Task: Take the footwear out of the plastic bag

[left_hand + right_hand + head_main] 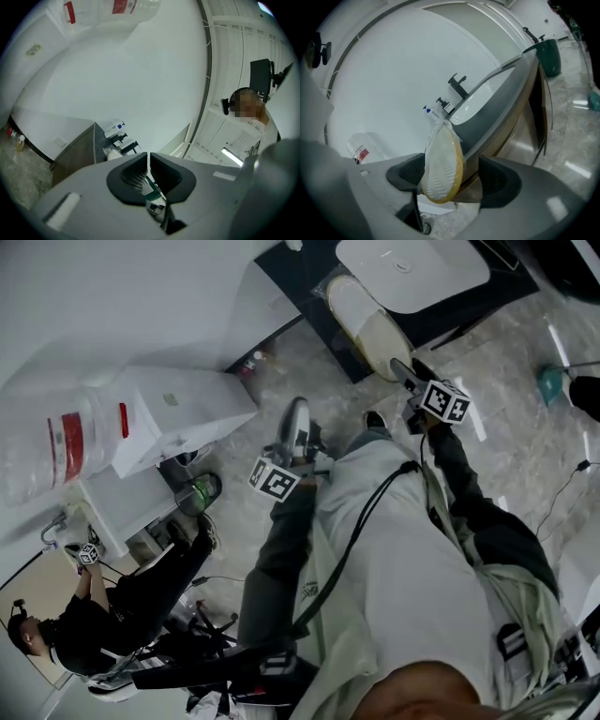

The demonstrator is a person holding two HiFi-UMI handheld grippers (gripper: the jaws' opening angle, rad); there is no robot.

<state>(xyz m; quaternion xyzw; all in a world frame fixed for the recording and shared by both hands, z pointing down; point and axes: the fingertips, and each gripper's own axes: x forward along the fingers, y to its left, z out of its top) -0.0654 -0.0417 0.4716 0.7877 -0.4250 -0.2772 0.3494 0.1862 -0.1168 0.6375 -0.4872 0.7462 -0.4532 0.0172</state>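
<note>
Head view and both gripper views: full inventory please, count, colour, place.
slipper in plastic bag: 1, cream with a yellowish sole, at the counter edge beside the basin
basin: 1, white, on the counter
counter: 1, dark, top of head view
taps: 2, black, behind the basin
bin: 1, dark green, on the floor by the counter
clear plastic item: 1, red label, far left
white box: 1, left of centre
floor: grey marble
second person: 1, dark clothes, lower left
left gripper: grey, jaws shut, empty
right gripper: grey, jaws open, bagged slipper between them
</note>
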